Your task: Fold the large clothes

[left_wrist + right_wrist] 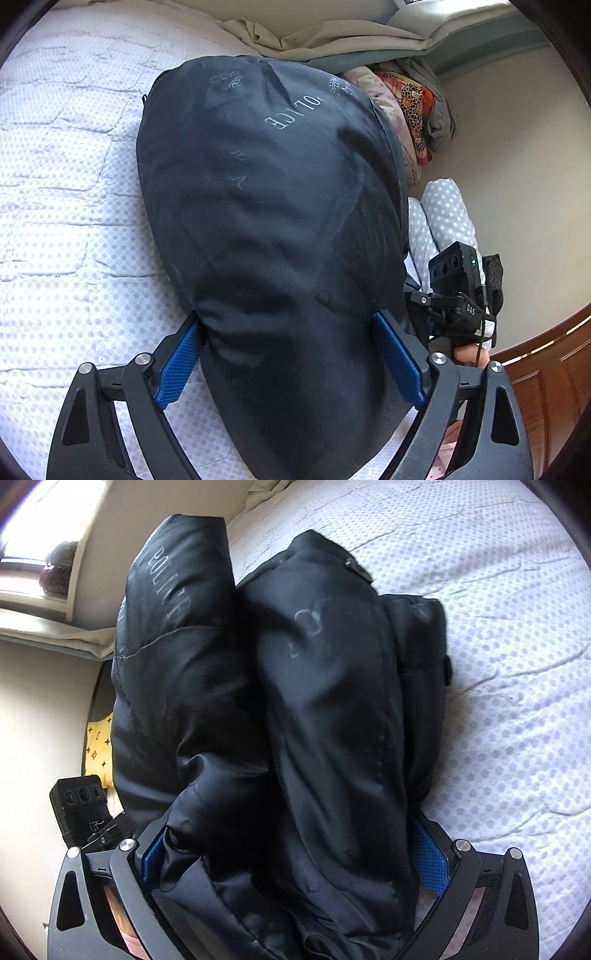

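Nearest, the left gripper [288, 363] and the right gripper [295, 853] each stand wide with the bundled black jacket [273, 229] bulging between their blue pads [177, 363], and whether the pads press on it I cannot tell. The jacket lies on a bed covered by a white dotted quilt [62, 206], which spreads out beyond the jacket. Farther off past the jacket sit a heap of patterned clothes [410, 107], a beige sheet [314, 37], cream walls [517, 155] and a brown wooden board [546, 376].

Left gripper [288, 363] and right gripper [295, 853]: jaws spread wide, angled downward, blue pads flanking bulky jacket folds.
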